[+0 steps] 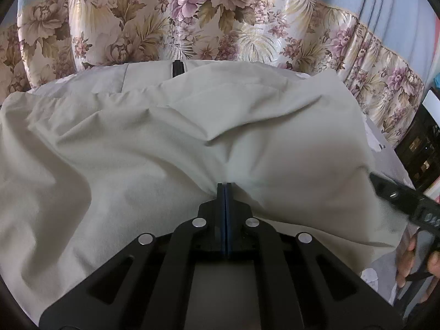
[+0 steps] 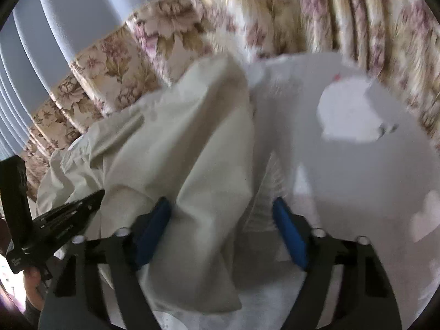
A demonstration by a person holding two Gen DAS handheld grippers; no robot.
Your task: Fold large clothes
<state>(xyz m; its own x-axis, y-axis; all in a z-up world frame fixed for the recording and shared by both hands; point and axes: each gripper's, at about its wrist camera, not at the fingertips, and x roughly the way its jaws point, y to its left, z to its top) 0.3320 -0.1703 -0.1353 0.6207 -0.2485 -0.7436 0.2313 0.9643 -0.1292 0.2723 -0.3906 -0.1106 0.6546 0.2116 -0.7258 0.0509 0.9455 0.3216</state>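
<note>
The bed (image 2: 343,170), under a pale sheet, carries the cream garment (image 1: 165,143) crumpled across it, reaching its far edge by the floral curtain (image 1: 192,22). My left gripper (image 1: 225,189) has its jaws pressed together, pinching a fold of that garment at the bed's near edge. My right gripper (image 2: 221,220) has its jaws apart, straddling a raised fold of cloth without pressing it.

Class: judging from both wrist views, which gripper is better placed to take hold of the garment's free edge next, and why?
Right. The right gripper is open with the cream garment between its pads; the left gripper is shut on it.
</note>
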